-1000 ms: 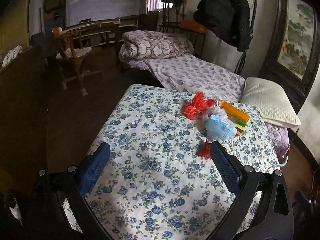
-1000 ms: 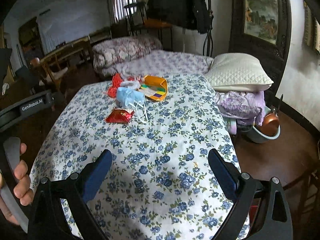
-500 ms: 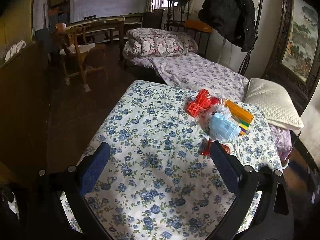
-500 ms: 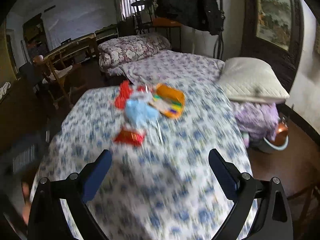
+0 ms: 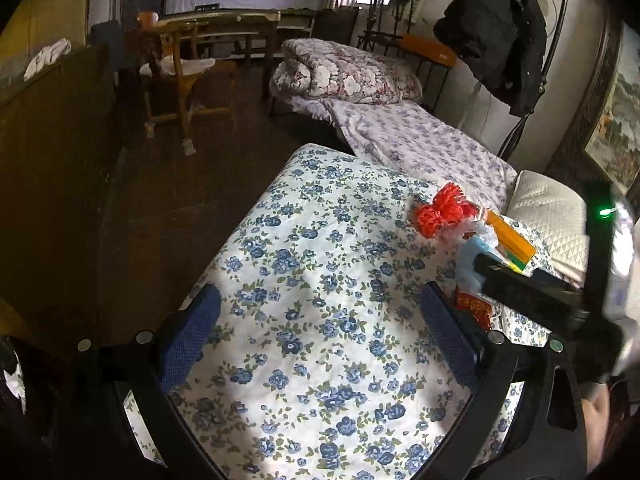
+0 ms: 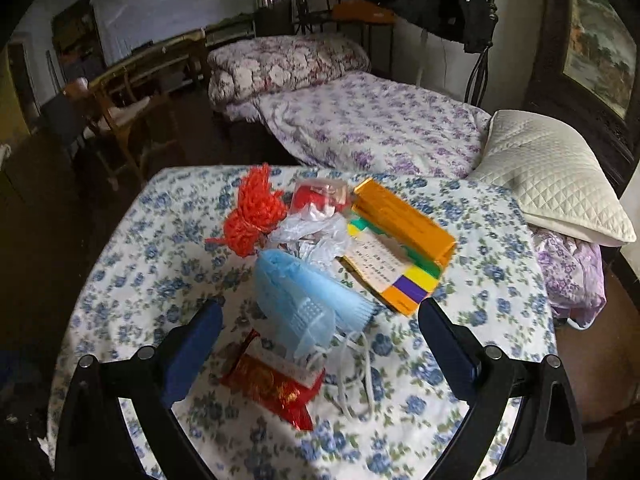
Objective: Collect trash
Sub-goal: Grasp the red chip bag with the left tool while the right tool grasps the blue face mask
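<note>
A trash pile lies on the floral table cloth (image 6: 472,312): a red foil wrapper (image 6: 276,388), a blue face mask (image 6: 304,304), a clear plastic bag (image 6: 316,236), a red mesh net (image 6: 252,212) and an orange box (image 6: 400,240). My right gripper (image 6: 320,332) is open, its jaws on either side of the mask and wrapper. My left gripper (image 5: 320,324) is open and empty over bare cloth (image 5: 312,280), left of the pile. The net (image 5: 440,210) and wrapper (image 5: 474,308) show at its right, partly hidden by the right gripper's body (image 5: 532,288).
A bed with purple floral bedding (image 6: 372,124) and a rolled quilt (image 6: 280,64) stands behind the table. A white pillow (image 6: 552,176) lies at the right. A wooden chair (image 5: 180,76) stands on the dark floor to the left.
My right gripper has moved forward up to the trash pile and now appears at the right of the left wrist view. My left gripper has shifted slightly.
</note>
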`<state>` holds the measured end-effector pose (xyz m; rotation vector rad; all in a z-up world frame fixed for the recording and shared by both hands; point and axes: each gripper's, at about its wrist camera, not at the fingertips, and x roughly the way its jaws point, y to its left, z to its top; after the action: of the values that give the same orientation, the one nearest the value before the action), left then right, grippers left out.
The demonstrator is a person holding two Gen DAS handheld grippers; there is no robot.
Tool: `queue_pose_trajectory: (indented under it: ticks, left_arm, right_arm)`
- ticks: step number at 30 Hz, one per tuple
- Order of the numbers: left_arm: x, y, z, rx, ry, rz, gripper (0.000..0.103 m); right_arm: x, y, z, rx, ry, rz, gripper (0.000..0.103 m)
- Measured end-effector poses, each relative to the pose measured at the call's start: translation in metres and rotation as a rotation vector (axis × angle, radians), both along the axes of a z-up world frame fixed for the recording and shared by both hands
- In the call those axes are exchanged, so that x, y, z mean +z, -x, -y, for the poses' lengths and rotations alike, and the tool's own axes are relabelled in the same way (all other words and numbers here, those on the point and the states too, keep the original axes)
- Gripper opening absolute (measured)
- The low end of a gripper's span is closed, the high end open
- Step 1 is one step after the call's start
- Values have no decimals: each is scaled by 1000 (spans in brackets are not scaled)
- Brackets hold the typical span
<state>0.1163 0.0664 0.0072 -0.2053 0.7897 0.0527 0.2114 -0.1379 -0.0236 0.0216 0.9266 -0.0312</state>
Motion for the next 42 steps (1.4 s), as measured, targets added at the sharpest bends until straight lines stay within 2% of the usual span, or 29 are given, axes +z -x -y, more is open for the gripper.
queue_pose_trajectory:
  ticks: [2, 3, 4, 5, 9, 13, 15, 20, 29, 32, 35, 38, 40, 42]
  left_arm:
    - [0, -1, 1, -4, 6, -3, 96]
    - [-1, -1, 2, -8, 7, -5, 96]
    - [-1, -1, 2, -10, 4, -7, 96]
    - [-3, -2, 5, -14, -7, -11, 96]
    - [-7, -7, 14, -38, -33, -18, 96]
    - [-18, -24, 36, -108, 3, -54, 96]
    - [-24, -33, 57, -162, 6, -77, 96]
    - [-42, -48, 99, -245, -5, -135, 96]
    - [-65, -75, 126, -224, 15, -200, 95]
    - [-71, -76, 128, -253, 25, -209, 77]
    - [-67, -73, 129, -298, 70, -192, 48]
    - [-63, -68, 128, -280, 36, -172, 46]
    - [-62, -65, 123, -278, 52, -184, 45]
    - [-59, -58, 112, -273, 65, -192, 38]
  right_arm:
    - [-8, -6, -4, 6, 20, -12, 93]
    - [-11, -8, -5, 18, 14, -22, 68]
    - [-16, -9, -5, 32, -3, -52, 28]
    - [-19, -8, -2, 32, -26, -78, 9]
    - [7, 32, 22, -21, -120, -58, 7]
    - [35, 110, 65, -140, -233, -15, 7]
    - [35, 139, 78, -191, -240, 13, 7]
    - [12, 145, 96, -182, -270, -20, 7]
    - [-2, 140, 97, -149, -307, -61, 8]
    - [-1, 140, 99, -158, -320, -57, 8]
    - [-1, 140, 98, -152, -320, -59, 8]
    - [-1, 138, 98, -151, -318, -65, 8]
    - [-2, 138, 100, -155, -321, -67, 8]
    - [-3, 138, 101, -159, -323, -67, 8]
